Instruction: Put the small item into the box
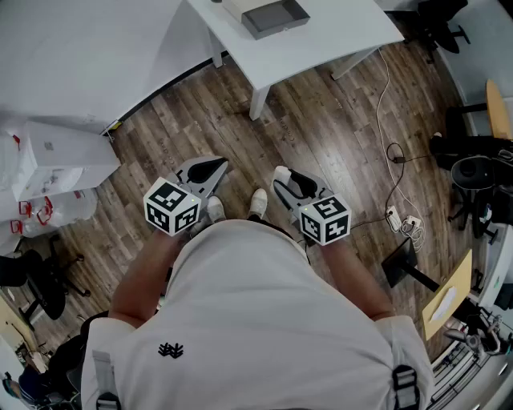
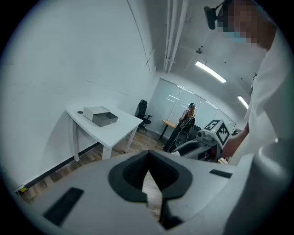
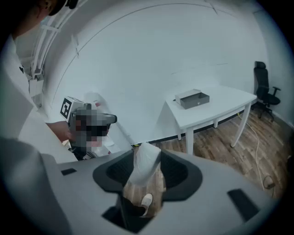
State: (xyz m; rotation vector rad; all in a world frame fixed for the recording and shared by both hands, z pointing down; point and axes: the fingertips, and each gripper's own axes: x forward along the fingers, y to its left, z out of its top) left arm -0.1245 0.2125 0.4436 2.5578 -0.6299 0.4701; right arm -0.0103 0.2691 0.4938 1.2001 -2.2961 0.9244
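I stand on a wood floor with a gripper in each hand, well short of the white table [image 1: 329, 36]. The grey open box [image 1: 273, 16] sits on that table, also seen as the box [image 2: 100, 115] and the box [image 3: 193, 98]. My right gripper [image 1: 282, 178] is shut on a small white wrapped item [image 3: 144, 166], which sticks up between the jaws of the right gripper [image 3: 146, 160]. My left gripper [image 1: 215, 170] has its jaws together with nothing between them, as the left gripper [image 2: 148, 165] shows in its own view.
White bags [image 1: 48, 172] lie by the wall at left. Cables and a power strip [image 1: 398, 217] run over the floor at right, near office chairs [image 1: 473, 168] and cardboard [image 1: 449, 295]. A person [image 2: 189, 114] stands far off by the glass wall.
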